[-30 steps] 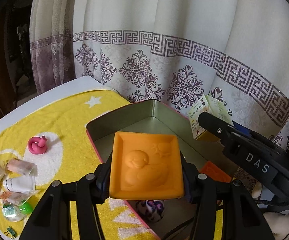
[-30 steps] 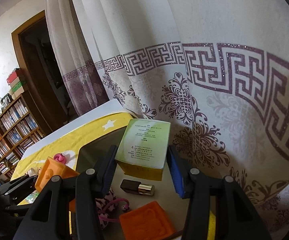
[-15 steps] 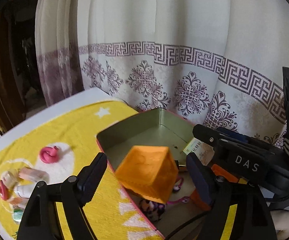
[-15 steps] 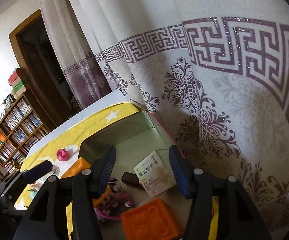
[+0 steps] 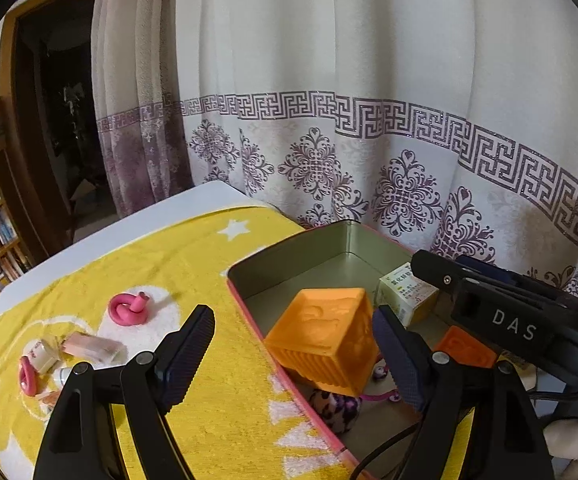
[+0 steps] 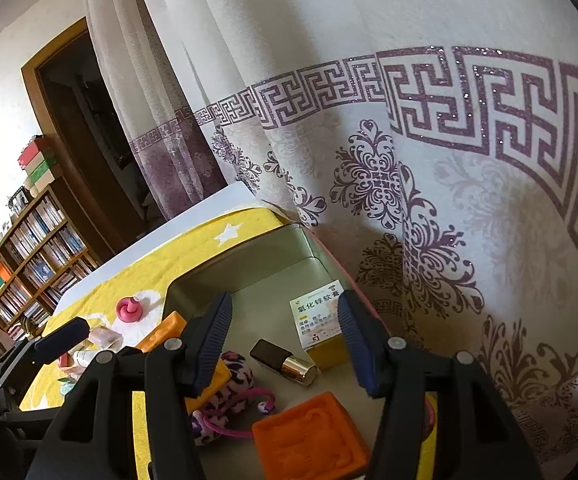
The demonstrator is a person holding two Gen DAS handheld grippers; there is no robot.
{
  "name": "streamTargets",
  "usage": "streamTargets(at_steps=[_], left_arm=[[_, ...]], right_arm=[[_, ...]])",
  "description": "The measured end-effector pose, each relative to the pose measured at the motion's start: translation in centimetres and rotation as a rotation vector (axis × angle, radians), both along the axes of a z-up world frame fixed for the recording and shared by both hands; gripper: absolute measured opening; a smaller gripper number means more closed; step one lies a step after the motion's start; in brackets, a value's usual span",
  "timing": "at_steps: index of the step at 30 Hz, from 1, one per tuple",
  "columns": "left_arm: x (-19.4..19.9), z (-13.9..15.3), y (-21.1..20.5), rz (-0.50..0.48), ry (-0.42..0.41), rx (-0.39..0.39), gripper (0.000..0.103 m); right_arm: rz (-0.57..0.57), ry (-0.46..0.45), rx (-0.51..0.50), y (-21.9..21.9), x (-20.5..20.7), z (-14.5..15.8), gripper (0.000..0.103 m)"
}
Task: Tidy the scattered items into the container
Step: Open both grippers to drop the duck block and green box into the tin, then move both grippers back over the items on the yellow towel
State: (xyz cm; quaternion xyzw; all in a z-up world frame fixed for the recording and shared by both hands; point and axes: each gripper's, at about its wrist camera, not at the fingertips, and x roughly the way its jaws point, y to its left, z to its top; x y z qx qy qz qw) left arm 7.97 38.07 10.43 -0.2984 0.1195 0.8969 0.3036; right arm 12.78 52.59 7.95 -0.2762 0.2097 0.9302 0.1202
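Left wrist view, over a metal tin [image 5: 289, 256] on a yellow towel [image 5: 169, 264]: left gripper [image 5: 293, 340] with tongs spread wide, pinching nothing; orange duck block [image 5: 325, 340] lying free inside the tin, tilted against a spotted plush toy [image 5: 333, 408]. Right wrist view: right gripper [image 6: 283, 320] likewise parted and empty; green-and-white ointment box [image 6: 321, 320] resting on the tin floor near the far wall, beside a dark lipstick tube [image 6: 285, 360] and a flat orange mould [image 6: 313, 436]. Not yet tidied, out on the towel and well apart from the tin: a pink knotted piece [image 5: 129, 308], a pale sachet [image 5: 89, 346] and a few small tubes just beside it.

Judged as the let-go-and-withdraw step of two drops at once. To do it well: keep both sets of tongs apart and draw back and up, clear of block and box, before swinging away. Mind the left gripper's inner pad nearest the block, seemingly close against its side and likely to tip it off the plush if dragged. Avoid crossing the two grippers, crowded together over the tin's near end. Then probably on to the towel cluster with the left gripper, pink piece first as the easiest to pinch: approach low, close across its middle. Save the open far corner of the tin for later drops.
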Motion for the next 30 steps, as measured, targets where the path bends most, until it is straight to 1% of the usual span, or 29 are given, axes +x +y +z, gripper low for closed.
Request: streamTargets(at_steps=[5, 13, 23, 30], left_arm=[[0.2, 0.2, -0.7, 0.021, 0.024, -0.01, 0.083], [0.3, 0.3, -1.9, 0.049, 0.033, -0.019, 0.083], [-0.1, 0.0, -4.4, 0.1, 0.016, -0.021, 0.083], [-0.3, 0.2, -6.3, 0.115, -0.009, 0.006, 0.083]], right_arm=[[0.007, 0.001, 0.005, -0.4, 0.0, 0.0, 0.059], [0.015, 0.004, 0.01, -0.9, 0.0, 0.1, 0.059], [0.041, 0.003, 0.019, -2.7, -0.3, 0.2, 0.059], [0.061, 0.01, 0.02, -4.4, -0.5, 0.4, 0.059]])
